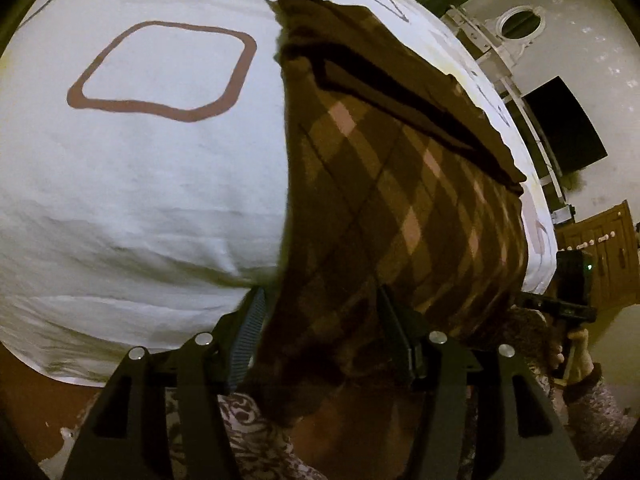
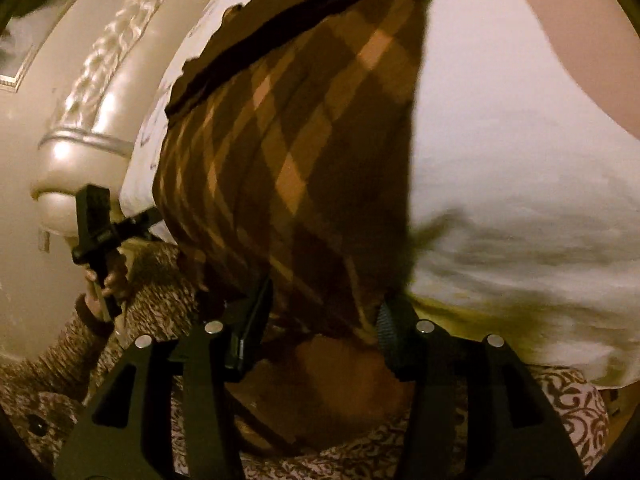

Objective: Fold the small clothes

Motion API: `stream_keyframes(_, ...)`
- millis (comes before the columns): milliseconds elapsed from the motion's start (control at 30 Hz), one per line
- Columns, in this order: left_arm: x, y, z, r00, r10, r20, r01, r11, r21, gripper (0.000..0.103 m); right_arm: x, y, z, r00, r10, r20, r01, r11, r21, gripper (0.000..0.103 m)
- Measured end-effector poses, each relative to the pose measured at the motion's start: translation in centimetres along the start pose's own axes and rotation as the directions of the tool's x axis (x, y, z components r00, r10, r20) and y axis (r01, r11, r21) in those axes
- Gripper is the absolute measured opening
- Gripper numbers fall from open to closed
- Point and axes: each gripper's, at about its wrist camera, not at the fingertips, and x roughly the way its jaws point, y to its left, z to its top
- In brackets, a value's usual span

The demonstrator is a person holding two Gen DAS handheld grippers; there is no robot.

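Note:
A small brown garment with a tan diamond check [image 1: 400, 184] lies partly on a white bed sheet [image 1: 140, 200] and hangs towards me. My left gripper [image 1: 320, 304] has the garment's near edge between its fingers, with cloth draped over them. My right gripper [image 2: 324, 300] holds the same garment [image 2: 304, 152] at its other near corner, cloth filling the gap between its fingers. A dark brown band [image 1: 400, 92] runs across the garment's far part. Each gripper shows in the other's view, the right one [image 1: 572, 280] and the left one [image 2: 100, 232].
The sheet has brown square outlines [image 1: 160, 72]. A cream carved bed frame [image 2: 80, 140] curves at the left in the right wrist view. A wall, a dark screen [image 1: 568, 128] and a wooden cabinet [image 1: 600, 248] stand beyond the bed. My patterned sleeves [image 2: 152, 292] are below.

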Motion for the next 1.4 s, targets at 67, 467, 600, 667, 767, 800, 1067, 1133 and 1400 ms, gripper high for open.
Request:
stream_keyframes(67, 0.0, -0.1, 0.0, 1.000, 0.004, 0.001, -0.004, 1.000, 0.001, 0.055, 0.4, 0.3, -0.1, 1.000, -0.008, -0.006, 0.008, 1.000, -0.008, 0.048)
stream_keyframes(467, 0.5, -2.5, -0.6, 0.999, -0.034, -0.033, 0.036, 0.997, 0.064, 0.005, -0.4, 0.4, -0.1, 0.996, 0.088, 0.009, -0.088, 0.996, 0.005, 0.004)
stream_keyframes(600, -0.6, -3.3, 0.3, 0.998, -0.065, -0.005, 0.065, 0.996, 0.066, 0.005, -1.6, 0.7, 0.2, 0.984, 0.174, 0.048, -0.175, 0.984, 0.018, 0.004)
stream_keyframes(667, -1.5, -2.9, 1.4, 0.993, -0.113, 0.024, 0.113, 0.993, 0.020, 0.005, -2.2, 0.7, 0.5, 0.974, 0.212, 0.075, -0.215, 0.976, 0.030, 0.004)
stream_keyframes(767, -2.4, -2.1, 3.1, 0.986, -0.152, 0.073, 0.154, 0.987, -0.036, 0.005, -3.3, 0.4, 1.3, 0.956, 0.267, 0.123, -0.275, 0.960, 0.048, 0.004)
stream_keyframes(800, -2.7, -1.7, 4.1, 0.983, -0.158, 0.092, 0.163, 0.985, -0.059, 0.005, -3.7, 0.3, 1.8, 0.951, 0.275, 0.143, -0.285, 0.957, 0.050, 0.004)
stream_keyframes(1067, -3.8, 0.9, 10.7, 0.961, -0.155, 0.229, 0.199, 0.962, -0.185, 0.004, -5.7, -1.4, 7.1, 0.912, 0.293, 0.286, -0.330, 0.940, 0.088, 0.004)
stream_keyframes(1133, -3.2, 1.2, 11.6, 0.963, -0.148, 0.227, 0.197, 0.958, -0.210, 0.004, -5.0, -2.2, 8.6, 0.910, 0.285, 0.301, -0.334, 0.934, 0.124, 0.004)
stream_keyframes(1400, -4.4, 0.6, 5.7, 0.986, -0.112, 0.124, 0.129, 0.983, -0.133, 0.006, -2.9, -3.4, 9.1, 0.922, 0.262, 0.284, -0.316, 0.934, 0.167, 0.003)
